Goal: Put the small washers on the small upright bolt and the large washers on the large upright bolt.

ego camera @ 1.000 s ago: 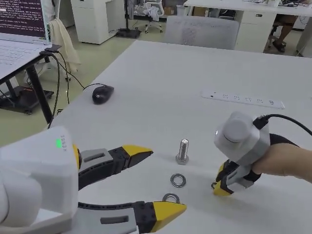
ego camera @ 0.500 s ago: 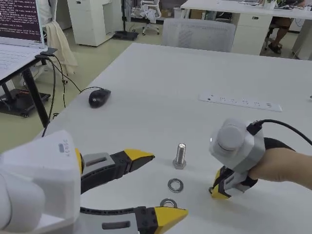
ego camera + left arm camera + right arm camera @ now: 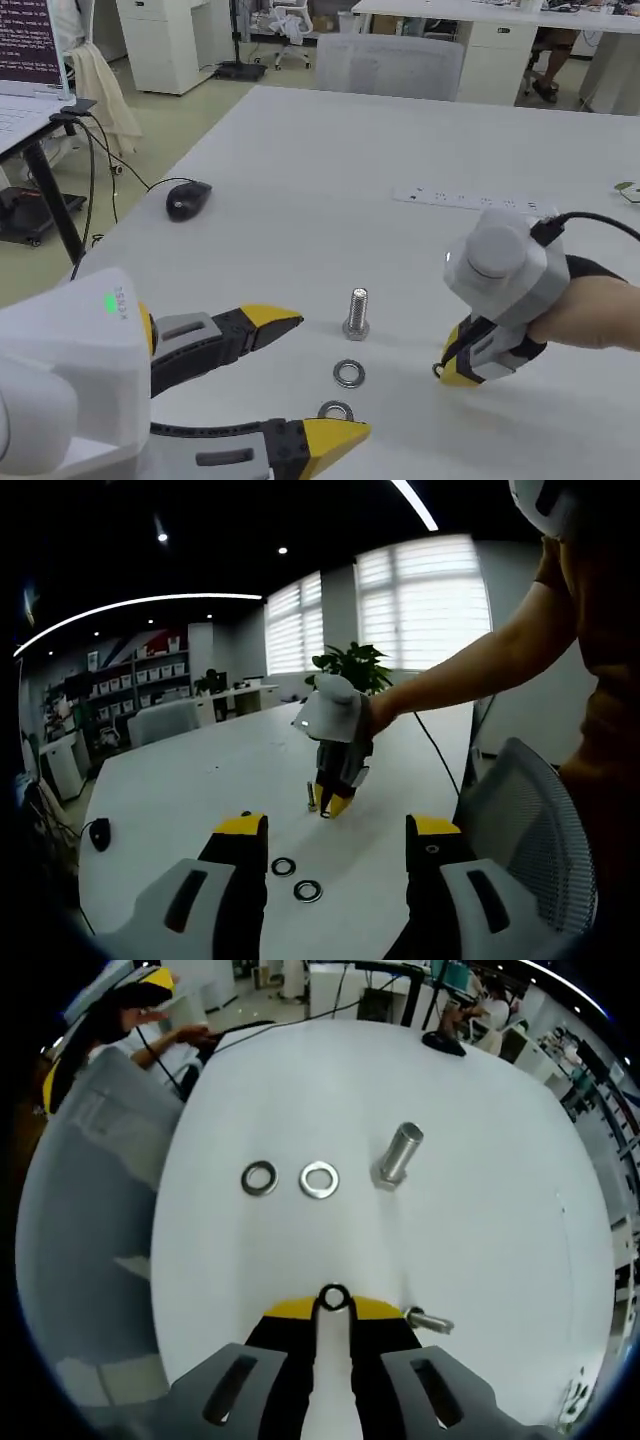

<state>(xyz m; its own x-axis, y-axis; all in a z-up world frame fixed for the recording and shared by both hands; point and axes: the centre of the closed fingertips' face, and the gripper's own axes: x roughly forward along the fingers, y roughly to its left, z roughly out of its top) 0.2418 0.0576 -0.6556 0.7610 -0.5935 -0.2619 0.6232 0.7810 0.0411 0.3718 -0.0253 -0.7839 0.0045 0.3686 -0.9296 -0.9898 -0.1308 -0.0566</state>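
Left gripper: fingers spread wide, holding nothing. Two large washers lie flat on the table just past its fingertips, and the large bolt stands upright beyond them. Right gripper: fingers pinched shut on a small washer, with the small bolt just beside the fingertips.

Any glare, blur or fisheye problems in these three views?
Head view: even light, soft shadows, bolt and washers sharp. Left gripper view: dim room, windows blown out, ceiling light strip bent by fisheye. Right gripper view: table very bright, washers still crisp, table edges curved.
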